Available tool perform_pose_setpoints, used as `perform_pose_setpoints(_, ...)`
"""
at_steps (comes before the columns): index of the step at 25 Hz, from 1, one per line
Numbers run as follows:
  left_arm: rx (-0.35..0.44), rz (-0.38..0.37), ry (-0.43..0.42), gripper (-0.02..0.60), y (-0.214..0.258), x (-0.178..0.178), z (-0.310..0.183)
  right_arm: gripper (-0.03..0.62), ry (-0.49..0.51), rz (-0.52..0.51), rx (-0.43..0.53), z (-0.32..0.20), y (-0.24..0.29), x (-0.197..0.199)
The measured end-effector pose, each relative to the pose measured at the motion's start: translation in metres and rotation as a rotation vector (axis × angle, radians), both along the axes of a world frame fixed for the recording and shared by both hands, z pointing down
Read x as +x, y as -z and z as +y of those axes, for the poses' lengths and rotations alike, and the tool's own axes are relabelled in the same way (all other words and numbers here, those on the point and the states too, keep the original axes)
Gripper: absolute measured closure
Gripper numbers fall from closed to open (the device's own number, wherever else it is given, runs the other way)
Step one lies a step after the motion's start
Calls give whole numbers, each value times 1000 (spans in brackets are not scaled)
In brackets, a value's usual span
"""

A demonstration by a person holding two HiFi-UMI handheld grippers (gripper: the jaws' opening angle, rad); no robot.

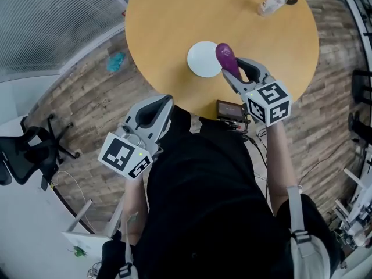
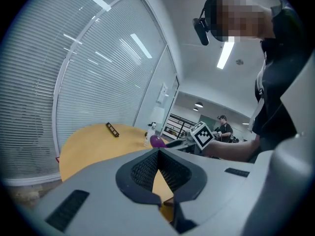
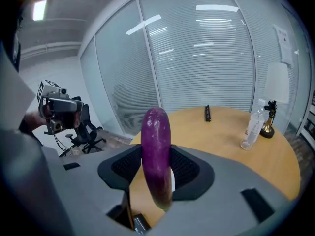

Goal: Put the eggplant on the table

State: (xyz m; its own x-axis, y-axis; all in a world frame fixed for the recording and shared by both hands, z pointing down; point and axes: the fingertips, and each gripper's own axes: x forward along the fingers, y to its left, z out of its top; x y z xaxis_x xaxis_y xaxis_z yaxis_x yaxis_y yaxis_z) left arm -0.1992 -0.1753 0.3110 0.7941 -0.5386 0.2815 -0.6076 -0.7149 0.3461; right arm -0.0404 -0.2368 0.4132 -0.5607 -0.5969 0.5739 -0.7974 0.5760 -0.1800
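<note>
A purple eggplant (image 1: 226, 58) stands upright between the pads of my right gripper (image 1: 235, 70), which is shut on it above the near edge of the round wooden table (image 1: 174, 16), beside a white plate (image 1: 203, 58). In the right gripper view the eggplant (image 3: 156, 151) fills the gap between the jaws, tip up. My left gripper (image 1: 158, 108) hangs off the table near the person's body; its pads (image 2: 147, 168) meet at the tips with nothing between them. From the left gripper view the eggplant (image 2: 157, 141) shows small over the table (image 2: 93, 144).
A clear plastic bottle (image 1: 273, 2) and a small dark stand sit at the table's far side, and a thin black object (image 3: 207, 113) lies there too. A dark device (image 1: 231, 109) rests at the near edge. An office chair (image 1: 23, 156) stands on the floor at left.
</note>
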Motion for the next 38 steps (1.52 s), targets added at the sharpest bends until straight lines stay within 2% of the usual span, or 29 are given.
perform_pose_setpoints(7, -33, 10, -14, 571, -6, 6, -14, 404, 80, 37, -96, -19, -39, -7)
perform_pose_setpoints(13, -46, 3, 14, 571, -9, 13, -20, 404, 158, 46, -152, -28, -68, -10)
perform_pose_setpoints(23, -69, -5, 59, 571, -17, 19, -14, 404, 253, 72, -198, -36, -96, -27)
perform_pose_setpoints(38, -75, -28, 41, 571, -25, 52, -7, 404, 320, 124, -240, -34, -141, -28)
